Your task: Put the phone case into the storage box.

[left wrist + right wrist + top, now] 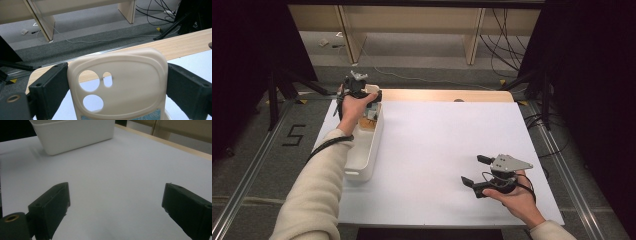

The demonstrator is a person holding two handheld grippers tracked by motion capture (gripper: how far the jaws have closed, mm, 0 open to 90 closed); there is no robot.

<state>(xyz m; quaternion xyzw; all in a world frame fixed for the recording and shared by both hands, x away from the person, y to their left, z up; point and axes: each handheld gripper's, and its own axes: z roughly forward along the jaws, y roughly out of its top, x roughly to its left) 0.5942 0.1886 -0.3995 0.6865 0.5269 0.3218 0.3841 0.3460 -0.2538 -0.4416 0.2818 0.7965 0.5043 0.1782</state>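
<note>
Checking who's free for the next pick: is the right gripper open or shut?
Open. The right gripper has its black fingers spread wide with only bare white table between them.

A smooth, matt cream plastic phone case (120, 82), a glossy white plastic bin (364, 150), a pale wood table edge (447, 95).
</note>
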